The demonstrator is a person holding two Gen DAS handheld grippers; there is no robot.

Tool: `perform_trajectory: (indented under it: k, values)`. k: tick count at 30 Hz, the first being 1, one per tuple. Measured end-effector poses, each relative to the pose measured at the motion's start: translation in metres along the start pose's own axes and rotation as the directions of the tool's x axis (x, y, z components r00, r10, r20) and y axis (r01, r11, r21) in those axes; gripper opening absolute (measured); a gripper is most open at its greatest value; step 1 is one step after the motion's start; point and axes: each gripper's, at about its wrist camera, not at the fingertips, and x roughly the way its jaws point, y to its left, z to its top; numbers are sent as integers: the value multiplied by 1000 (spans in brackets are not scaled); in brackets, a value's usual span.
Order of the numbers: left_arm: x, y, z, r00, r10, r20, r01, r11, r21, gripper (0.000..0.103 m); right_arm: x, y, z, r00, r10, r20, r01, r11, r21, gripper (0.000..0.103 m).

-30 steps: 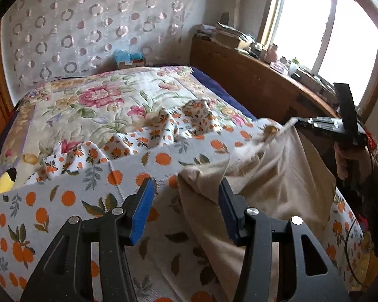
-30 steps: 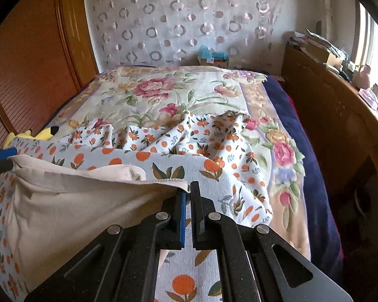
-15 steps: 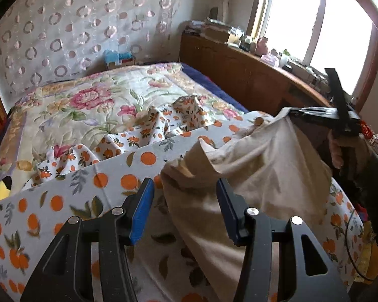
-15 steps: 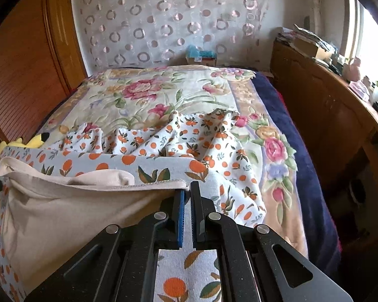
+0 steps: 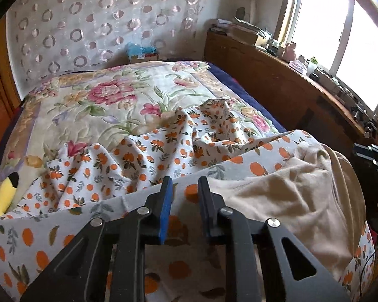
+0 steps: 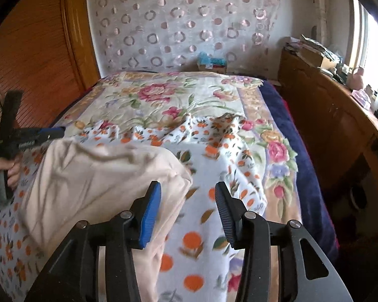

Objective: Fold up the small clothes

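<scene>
Right wrist view: beige garment [image 6: 95, 176] motion-blurred, its near part hidden behind the right gripper [image 6: 187, 209] body, bottom cut by frame edge. Left gripper [image 6: 25, 138] at the left edge, tips blurred, jaw state unreadable there; hand [image 6: 2, 173] on it half cropped. Left wrist view: yellow plush toy [image 5: 2, 196] cut by left edge, partly tucked under the orange-print sheet [image 5: 113, 166]. Windowsill clutter [image 5: 300, 58] upper right too small to identify. Window [image 5: 340, 37] blown out. Right gripper only a dark sliver at right edge.
</scene>
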Motion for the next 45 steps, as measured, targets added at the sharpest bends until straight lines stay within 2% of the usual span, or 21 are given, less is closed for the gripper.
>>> perform_trajectory:
  k: [8, 17, 18, 19, 20, 21, 23, 25, 29, 31, 32, 33, 34, 36, 38, 39, 40, 45]
  values:
    - [-34, -1, -15, 999, -8, 38, 8, 1000, 4, 22, -25, -5, -38, 995, 92, -44, -91, 996, 21, 46]
    - [-60, -22, -38, 997, -71, 42, 70, 997, 26, 22, -28, -3, -63, 981, 160, -110, -157, 987, 31, 46]
    - [-61, -25, -40, 996, -78, 41, 76, 997, 32, 22, -27, -4, -64, 979, 167, -114, -165, 986, 31, 43]
    - [-61, -28, -40, 996, -81, 40, 79, 996, 35, 22, -26, -4, -64, 976, 183, -115, -180, 983, 32, 31]
    - [-61, -29, -40, 996, -82, 39, 80, 996, 37, 22, -27, -6, -65, 972, 203, -115, -201, 979, 32, 14]
    - [-61, -31, -41, 996, -83, 36, 82, 996, 39, 22, -28, -7, -65, 971, 211, -115, -209, 978, 23, 5]
    - [-61, -33, -41, 996, -85, 35, 83, 996, 41, 22, -34, -10, -63, 975, 197, -106, -198, 980, -5, 4]
    - [-62, -35, -43, 996, -86, 34, 85, 996, 40, 22, -46, -12, -65, 986, 142, -90, -145, 989, -27, 3]
    - [-61, -36, -44, 995, -93, 29, 93, 995, 33, 22, -52, -29, -70, 993, 75, -92, -75, 997, 3, 1]
    - [-59, -36, -44, 995, -103, 15, 103, 994, 24, 35, -52, -32, -71, 995, 48, -90, -46, 999, 15, 2]
    - [-59, -35, -44, 994, -107, 16, 107, 994, 18, 46, -53, -33, -71, 996, 26, -80, -25, 1000, 17, 2]
    - [-58, -34, -44, 994, -111, 18, 111, 994, 15, 48, -54, -35, -69, 997, 41, -67, -39, 999, 25, 2]
    - [-57, -34, -44, 993, -115, 12, 115, 993, 15, 51, -54, -33, -68, 997, 48, -60, -46, 998, 34, 3]
    - [-53, -34, -44, 993, -117, -1, 117, 993, 16, 57, -50, -34, -61, 999, 17, -47, -16, 999, 39, 18]
    - [-49, -36, -43, 993, -117, -4, 117, 993, 15, 64, -48, -27, -54, 999, 28, -29, -27, 998, 51, 64]
    - [-46, -36, -43, 993, -120, -8, 120, 993, 15, 64, -43, -27, -50, 999, 42, -20, -40, 997, 65, 72]
    - [-44, -36, -42, 992, -122, -13, 122, 992, 12, 64, -38, -25, -47, 999, 51, -16, -50, 996, 71, 76]
    - [-25, -38, -38, 993, -105, -50, 105, 994, 5, 64, 11, -22, -37, 996, 82, -47, -78, 994, 81, 76]
